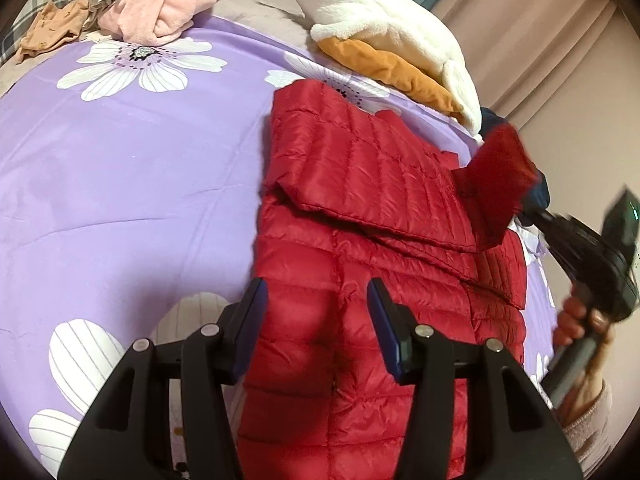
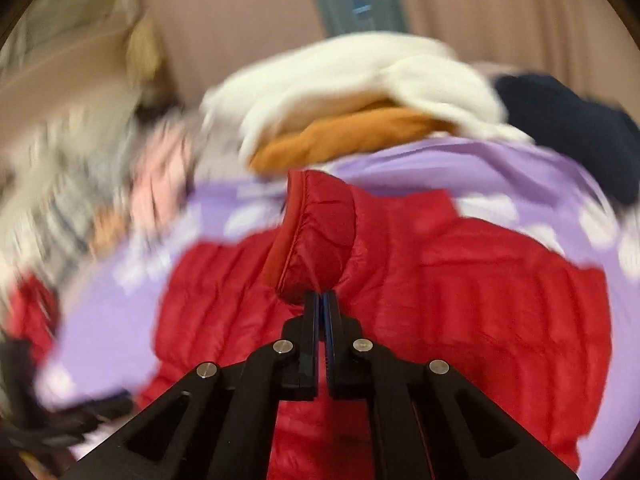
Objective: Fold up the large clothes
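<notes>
Right tongs [image 2: 321,300] pinch jacket [image 1: 360,208] cuff | left tongs [image 1: 316,292] agape — above hem

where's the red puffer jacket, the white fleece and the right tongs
red puffer jacket [image 1: 360,184], left wrist view, folded-over quilted panel
white fleece [image 1: 372,12], left wrist view, top of the pile
right tongs [image 2: 321,300], right wrist view, tips shut on the jacket's sleeve

Jacket on the bed, clothes behind it

The quilted jacket [image 1: 360,280] lies on the bed [image 1: 120,184], one sleeve [image 1: 360,168] folded across it. Behind it sits a stack of folded clothes [image 1: 392,40]; a loose clothes heap [image 1: 152,4] lies far left.
</notes>
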### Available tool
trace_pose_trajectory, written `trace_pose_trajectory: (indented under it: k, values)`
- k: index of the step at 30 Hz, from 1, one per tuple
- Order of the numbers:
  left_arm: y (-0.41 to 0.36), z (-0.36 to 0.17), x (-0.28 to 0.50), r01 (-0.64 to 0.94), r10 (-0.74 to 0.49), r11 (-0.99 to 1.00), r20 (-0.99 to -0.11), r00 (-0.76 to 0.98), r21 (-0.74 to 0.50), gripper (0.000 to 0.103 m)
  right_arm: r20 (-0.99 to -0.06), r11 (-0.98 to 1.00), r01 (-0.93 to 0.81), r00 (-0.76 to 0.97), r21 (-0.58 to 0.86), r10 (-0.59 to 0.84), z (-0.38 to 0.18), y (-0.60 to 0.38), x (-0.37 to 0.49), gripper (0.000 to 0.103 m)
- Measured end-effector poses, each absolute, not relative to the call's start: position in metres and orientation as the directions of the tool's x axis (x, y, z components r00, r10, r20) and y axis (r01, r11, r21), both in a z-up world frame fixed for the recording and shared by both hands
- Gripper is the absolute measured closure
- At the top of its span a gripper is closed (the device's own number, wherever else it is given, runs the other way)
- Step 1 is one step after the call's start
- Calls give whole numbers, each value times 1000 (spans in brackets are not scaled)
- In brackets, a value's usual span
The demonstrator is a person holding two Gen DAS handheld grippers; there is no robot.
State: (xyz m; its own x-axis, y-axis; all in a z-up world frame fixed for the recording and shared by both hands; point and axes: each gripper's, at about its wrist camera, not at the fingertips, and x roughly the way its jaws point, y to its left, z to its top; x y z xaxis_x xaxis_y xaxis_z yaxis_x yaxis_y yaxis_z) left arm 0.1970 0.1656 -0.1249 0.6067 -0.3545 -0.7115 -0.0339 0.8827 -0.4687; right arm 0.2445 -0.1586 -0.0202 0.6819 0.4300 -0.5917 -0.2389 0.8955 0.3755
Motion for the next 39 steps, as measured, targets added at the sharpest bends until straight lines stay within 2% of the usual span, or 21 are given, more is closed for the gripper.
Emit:
trace_pose_trajectory:
  k: [3, 6, 7, 8, 10, 13, 15, 17, 20, 24, 25, 26, 28, 29, 30, 34, 36, 39]
  values:
    - [163, -126, 203, -37, -382, 865, -706, 596, -500, 52, -553, 848, -168, 692, 503, 465, -27, -215, 227, 99]
    - [162, -125, 212, -41, -460, 805, -667, 585, -591, 51, -563, 831, -99, 691, 548, 453, -42, -248, 218, 95]
    - [162, -125, 216, -46, -481, 785, -655, 583, -618, 51, -576, 825, -53, 690, 563, 438, -50, -261, 216, 89]
    - [163, -124, 221, -58, -503, 759, -640, 581, -649, 48, -584, 812, -19, 685, 583, 436, -57, -271, 216, 74]
    - [164, -125, 231, -77, -533, 716, -615, 582, -693, 48, -569, 768, 16, 682, 640, 461, -67, -283, 217, 57]
    - [166, -126, 243, -104, -583, 639, -568, 581, -762, 48, -554, 730, 37, 677, 683, 484, -74, -289, 226, 56]
    - [166, -131, 255, -116, -639, 564, -521, 567, -817, 42, -540, 712, 21, 667, 702, 513, -76, -285, 234, 56]
    - [168, -139, 266, -167, -644, 528, -521, 560, -833, 42, -554, 706, 25, 640, 708, 533, -82, -278, 245, 52]
    - [169, -148, 275, -209, -653, 490, -516, 554, -846, 42, -600, 724, 69, 616, 686, 510, -93, -268, 259, 52]
    - [174, -151, 285, -224, -646, 464, -500, 577, -857, 42, -594, 709, 66, 604, 702, 532, -101, -259, 269, 52]
    - [176, -152, 287, -232, -624, 479, -514, 588, -847, 44, -601, 723, 64, 608, 688, 518, -101, -256, 270, 60]
    - [179, -153, 288, -259, -588, 492, -537, 605, -831, 49, -607, 731, 63, 608, 679, 512, -101, -254, 271, 76]
    - [186, -158, 288, -274, -577, 465, -523, 628, -842, 64, -609, 738, 64, 616, 671, 500, -100, -253, 271, 84]
    - [191, -159, 287, -281, -563, 457, -518, 644, -844, 80, -603, 747, 54, 630, 663, 489, -96, -251, 270, 90]
    - [194, -159, 285, -277, -563, 443, -505, 655, -853, 84, -589, 756, 32, 649, 654, 482, -90, -250, 266, 91]
    - [211, -150, 276, -247, -539, 434, -469, 700, -866, 86, -540, 756, -46, 672, 653, 507, -67, -243, 247, 93]
    - [226, -149, 270, -237, -534, 396, -433, 726, -887, 86, -543, 763, -72, 659, 643, 520, -62, -237, 234, 93]
    - [245, -159, 268, -272, -531, 348, -428, 731, -897, 86, -589, 784, -77, 615, 617, 524, -70, -229, 218, 93]
